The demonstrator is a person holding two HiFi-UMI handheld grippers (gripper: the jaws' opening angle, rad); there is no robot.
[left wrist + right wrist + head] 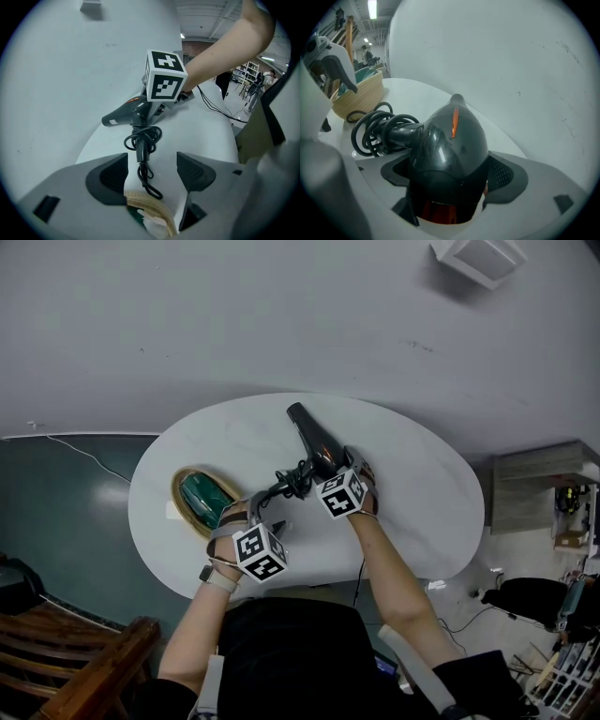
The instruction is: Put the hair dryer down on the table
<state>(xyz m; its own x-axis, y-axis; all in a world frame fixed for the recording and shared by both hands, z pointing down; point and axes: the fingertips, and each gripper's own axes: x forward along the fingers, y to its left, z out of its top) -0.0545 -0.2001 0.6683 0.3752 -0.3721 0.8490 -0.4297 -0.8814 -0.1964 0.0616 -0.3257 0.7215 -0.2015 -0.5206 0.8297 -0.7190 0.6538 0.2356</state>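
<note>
plainly the right gripper (450,173) is clamped across the fat rear body of the hair dryer (450,136), nozzle pointing away ahead of it, a hold that steadies the weight for lowering onto the white counter (422,484); whether it already touches i cannot tell. its coiled cord (143,138) bunches to this gripper's left. the left gripper (152,171) hangs with jaws wide apart, holding nothing, a woven basket (178,493) just beneath, near enough to snag the cord
</note>
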